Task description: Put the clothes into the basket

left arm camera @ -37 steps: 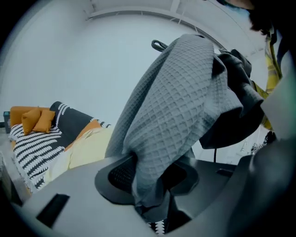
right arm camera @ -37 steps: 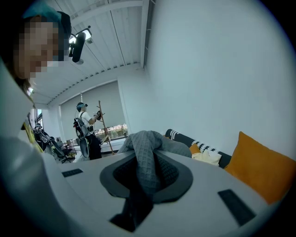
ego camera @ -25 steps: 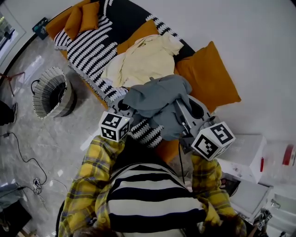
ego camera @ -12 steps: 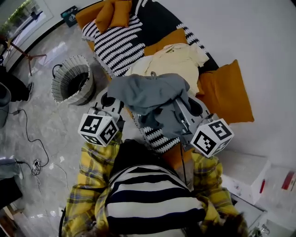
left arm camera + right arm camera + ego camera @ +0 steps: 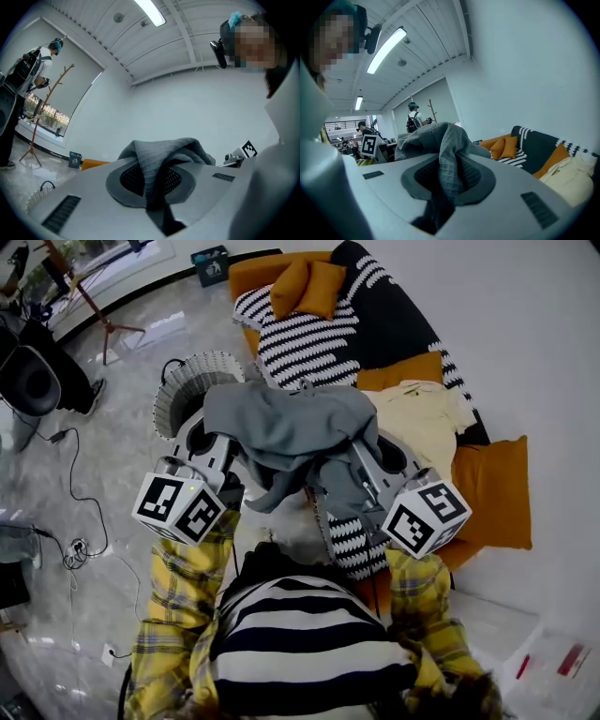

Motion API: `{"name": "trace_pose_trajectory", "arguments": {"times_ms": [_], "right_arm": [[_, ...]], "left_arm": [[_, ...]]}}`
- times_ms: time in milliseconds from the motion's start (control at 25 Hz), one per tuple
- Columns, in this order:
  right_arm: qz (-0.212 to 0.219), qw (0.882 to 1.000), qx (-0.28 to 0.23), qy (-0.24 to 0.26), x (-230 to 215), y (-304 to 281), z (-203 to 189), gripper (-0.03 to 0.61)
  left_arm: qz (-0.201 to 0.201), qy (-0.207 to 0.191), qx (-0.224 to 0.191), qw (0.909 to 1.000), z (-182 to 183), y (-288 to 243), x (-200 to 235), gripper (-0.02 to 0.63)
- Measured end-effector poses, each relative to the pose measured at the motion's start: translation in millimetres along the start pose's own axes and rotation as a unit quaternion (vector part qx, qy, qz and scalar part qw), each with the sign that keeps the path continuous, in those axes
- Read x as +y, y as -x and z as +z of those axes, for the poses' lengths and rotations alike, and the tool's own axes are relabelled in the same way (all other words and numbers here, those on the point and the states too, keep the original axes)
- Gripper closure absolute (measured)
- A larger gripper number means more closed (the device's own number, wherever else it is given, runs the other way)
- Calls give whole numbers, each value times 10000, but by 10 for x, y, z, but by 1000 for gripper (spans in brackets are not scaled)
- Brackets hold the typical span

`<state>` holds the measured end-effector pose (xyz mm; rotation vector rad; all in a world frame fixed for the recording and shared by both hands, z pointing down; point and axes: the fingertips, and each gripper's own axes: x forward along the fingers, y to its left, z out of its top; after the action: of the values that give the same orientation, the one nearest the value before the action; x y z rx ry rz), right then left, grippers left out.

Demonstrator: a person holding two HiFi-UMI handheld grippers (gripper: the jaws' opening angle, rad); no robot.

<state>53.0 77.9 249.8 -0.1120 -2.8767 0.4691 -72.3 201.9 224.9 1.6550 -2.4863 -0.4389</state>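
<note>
— Both grippers are biting the grey waffle-knit garment [image 5: 281,427], aren't they?
— Yes; the left gripper [image 5: 152,187] is squeezing a fold between nearly closed jaws; the right gripper [image 5: 443,187] is doing likewise; the cloth is hanging between them, partly hiding the wicker basket [image 5: 183,381] at the far left.
— How is it going to handle?
— Softly, I am judging; light, limp, sagging wherever unsupported; bunched folds are giving the surest hold; the cream garment [image 5: 422,423] is lying on the striped sofa [image 5: 309,334] at the right.
— Any writing showing?
— None that I am managing to read; the cubes [image 5: 178,507] are showing only square markers.
</note>
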Motion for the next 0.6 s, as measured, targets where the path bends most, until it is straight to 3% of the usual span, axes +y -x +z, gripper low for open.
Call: {"name": "trace_pose_trajectory", "arguments": {"times_ms": [320,600], "right_arm": [[738,9966,-86,364,644,-1087,260,502],[1444,9873,-63,656,938,-1957,593,502]], "left_arm": [[467,-224,-230,9984,603,405,904,575],[1072,-543,-400,9919,1050,479,1543,575]]}}
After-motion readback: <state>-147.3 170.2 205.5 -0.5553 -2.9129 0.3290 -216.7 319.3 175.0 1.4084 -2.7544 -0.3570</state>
